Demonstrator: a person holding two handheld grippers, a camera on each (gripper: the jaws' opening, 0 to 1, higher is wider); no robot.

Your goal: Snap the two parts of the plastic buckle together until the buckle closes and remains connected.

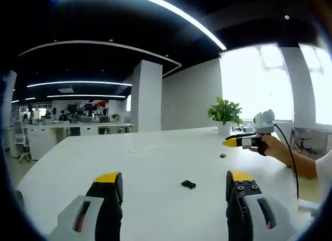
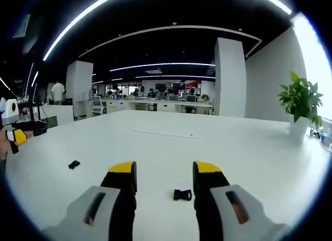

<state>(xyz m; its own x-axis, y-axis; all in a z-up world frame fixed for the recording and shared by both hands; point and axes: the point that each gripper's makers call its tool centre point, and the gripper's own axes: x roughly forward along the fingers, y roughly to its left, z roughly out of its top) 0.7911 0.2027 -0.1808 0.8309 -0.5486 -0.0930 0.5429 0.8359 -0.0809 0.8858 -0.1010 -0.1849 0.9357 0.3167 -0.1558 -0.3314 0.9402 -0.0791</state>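
Two small black buckle parts lie apart on the white table (image 1: 129,163). In the left gripper view, one buckle part (image 1: 188,184) rests ahead of my left gripper (image 1: 174,177), which is open and holds nothing. The other buckle part (image 1: 222,156) lies farther right, below my right gripper (image 1: 236,143), which a hand holds above the table. In the right gripper view, a buckle part (image 2: 182,194) lies on the table (image 2: 218,147) between the fingers of my open right gripper (image 2: 165,168). The second buckle part (image 2: 74,164) sits to the left, near my left gripper (image 2: 21,135).
A potted green plant (image 1: 225,112) (image 2: 301,101) stands at the table's far side by the bright window. White pillars, desks and several people are in the office behind. A cable hangs from the right gripper along the person's forearm (image 1: 295,163).
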